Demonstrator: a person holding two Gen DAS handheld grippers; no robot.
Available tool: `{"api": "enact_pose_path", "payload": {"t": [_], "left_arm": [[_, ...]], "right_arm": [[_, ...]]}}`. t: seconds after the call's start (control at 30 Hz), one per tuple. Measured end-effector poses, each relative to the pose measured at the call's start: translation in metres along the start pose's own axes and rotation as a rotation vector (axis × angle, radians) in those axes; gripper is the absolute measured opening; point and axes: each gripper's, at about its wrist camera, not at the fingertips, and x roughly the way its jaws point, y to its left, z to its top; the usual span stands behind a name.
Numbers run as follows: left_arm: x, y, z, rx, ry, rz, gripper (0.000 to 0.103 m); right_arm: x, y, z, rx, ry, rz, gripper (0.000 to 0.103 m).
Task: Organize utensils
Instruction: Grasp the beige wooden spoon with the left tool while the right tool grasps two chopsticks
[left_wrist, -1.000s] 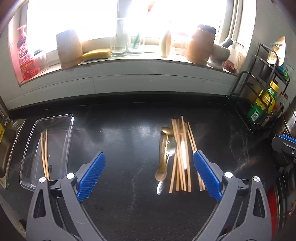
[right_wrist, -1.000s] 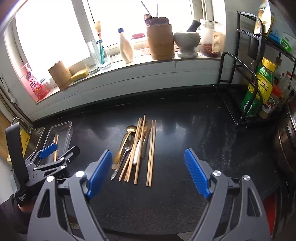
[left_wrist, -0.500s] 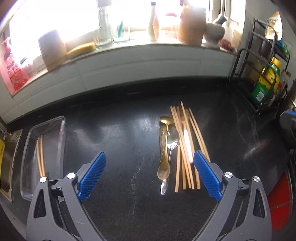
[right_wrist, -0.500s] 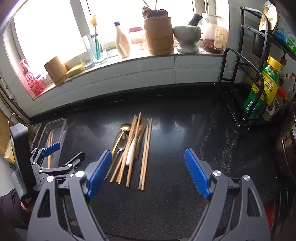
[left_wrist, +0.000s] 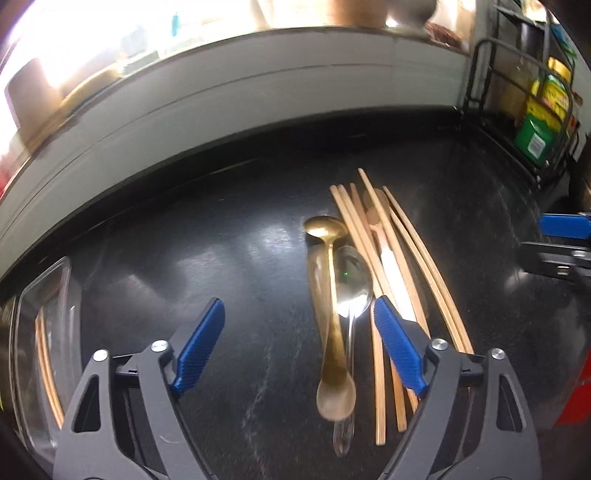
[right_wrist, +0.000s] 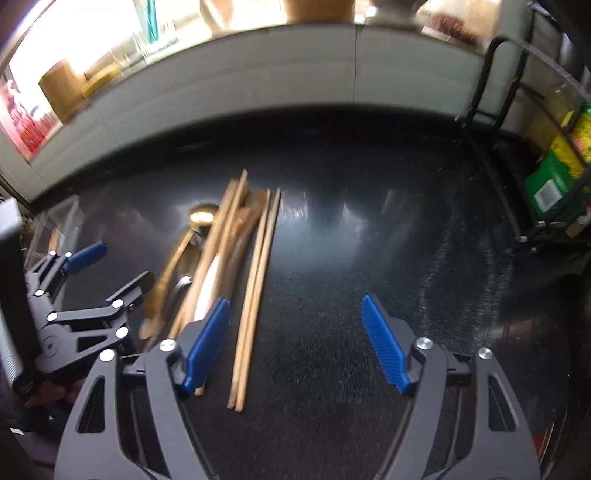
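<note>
approach step: your left gripper (left_wrist: 299, 347) and right gripper (right_wrist: 295, 341), jaws just narrowing but apart and empty, hang over spoons (left_wrist: 334, 295) and chopsticks (right_wrist: 255, 284) on counter (left_wrist: 184, 258). next, probably pinch one, carry to clear tray (left_wrist: 55, 280).

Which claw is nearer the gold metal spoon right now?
Left. The left claw hangs open right over the gold metal spoon, which lies between its blue pads. The right claw sits off to the spoon's right, over the outer wooden chopsticks.
</note>
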Motion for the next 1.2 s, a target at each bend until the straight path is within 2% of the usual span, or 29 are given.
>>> {"api": "enact_pose_path", "payload": {"t": [0.07, 0.1, 0.23, 0.33, 0.4, 0.47, 0.57, 0.7, 0.83, 1.1, 1.17, 1.2], "left_arm": [[0.011, -0.003, 0.001, 0.026, 0.003, -0.004, 0.075], [0.015, -0.003, 0.001, 0.031, 0.013, -0.003, 0.070], [0.031, 0.002, -0.002, 0.017, 0.055, 0.003, 0.061], [0.040, 0.006, -0.006, 0.033, 0.081, 0.040, 0.061], [0.042, 0.019, -0.006, -0.005, 0.095, 0.074, 0.061], [0.041, 0.036, -0.003, -0.071, 0.104, 0.059, 0.061], [0.036, 0.041, -0.002, -0.055, 0.086, 0.080, 0.061], [0.038, 0.040, -0.006, -0.070, 0.106, 0.041, 0.059], [0.032, 0.031, -0.010, -0.042, 0.123, 0.011, 0.043], [0.032, 0.012, -0.010, 0.035, 0.130, -0.020, 0.043], [0.037, 0.006, -0.013, 0.048, 0.157, -0.039, 0.042], [0.038, 0.005, -0.014, 0.051, 0.164, -0.046, 0.042]], "right_arm": [[0.020, 0.000, 0.005, -0.014, 0.031, -0.006, 0.071], [0.028, 0.001, 0.007, -0.023, 0.044, -0.010, 0.071], [0.050, 0.005, 0.011, -0.040, 0.089, -0.010, 0.071], [0.060, 0.005, 0.015, -0.050, 0.111, -0.020, 0.071], [0.065, 0.005, 0.019, -0.047, 0.117, -0.019, 0.071], [0.068, 0.005, 0.022, -0.047, 0.122, -0.014, 0.071], [0.072, 0.006, 0.027, -0.050, 0.128, -0.008, 0.071], [0.076, 0.013, 0.026, -0.072, 0.143, -0.010, 0.071], [0.076, 0.014, 0.025, -0.068, 0.147, -0.015, 0.071], [0.073, 0.020, 0.019, -0.085, 0.147, -0.017, 0.071], [0.075, 0.022, 0.017, -0.091, 0.152, -0.030, 0.068], [0.074, 0.021, 0.016, -0.087, 0.155, -0.027, 0.063]]}}
